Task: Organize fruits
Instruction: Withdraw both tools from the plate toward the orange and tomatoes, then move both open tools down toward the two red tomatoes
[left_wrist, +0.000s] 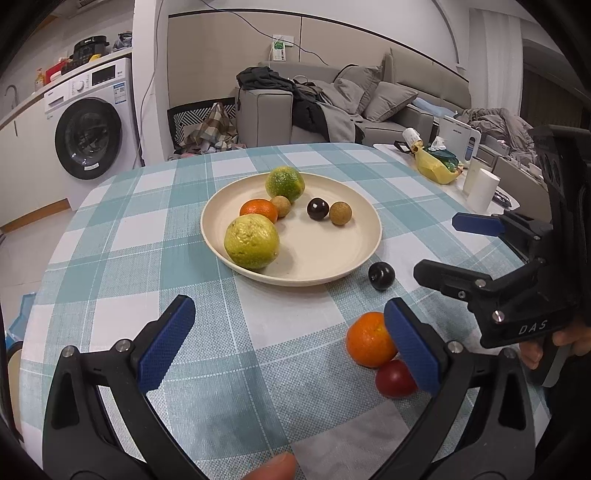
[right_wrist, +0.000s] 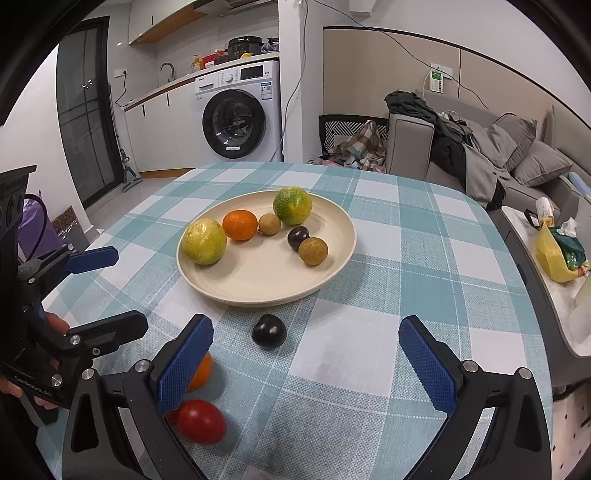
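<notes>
A cream plate (left_wrist: 295, 278) (right_wrist: 266, 299) on the checked tablecloth holds a yellow-green fruit (left_wrist: 251, 240), an orange (left_wrist: 258, 210), a green citrus (left_wrist: 285, 184), a dark plum (left_wrist: 317, 208) and two brown longans (left_wrist: 340, 213). Loose on the cloth lie a dark plum (left_wrist: 381, 275) (right_wrist: 269, 331), an orange (left_wrist: 369, 339) (right_wrist: 202, 373) and a red fruit (left_wrist: 393, 378) (right_wrist: 201, 421). My left gripper (left_wrist: 291, 343) (right_wrist: 110, 291) is open and empty, its right finger just in front of the loose orange. Behind the loose plum, my right gripper (right_wrist: 306, 363) (left_wrist: 454, 247) also stands open and empty.
A side table (left_wrist: 399, 155) at the right carries a yellow bag (left_wrist: 436, 168) and white cups (left_wrist: 482, 188). Beyond the table are a washing machine (right_wrist: 240, 114) and a grey sofa (left_wrist: 332, 110) heaped with clothes. The person's hand (left_wrist: 554, 343) holds the right gripper.
</notes>
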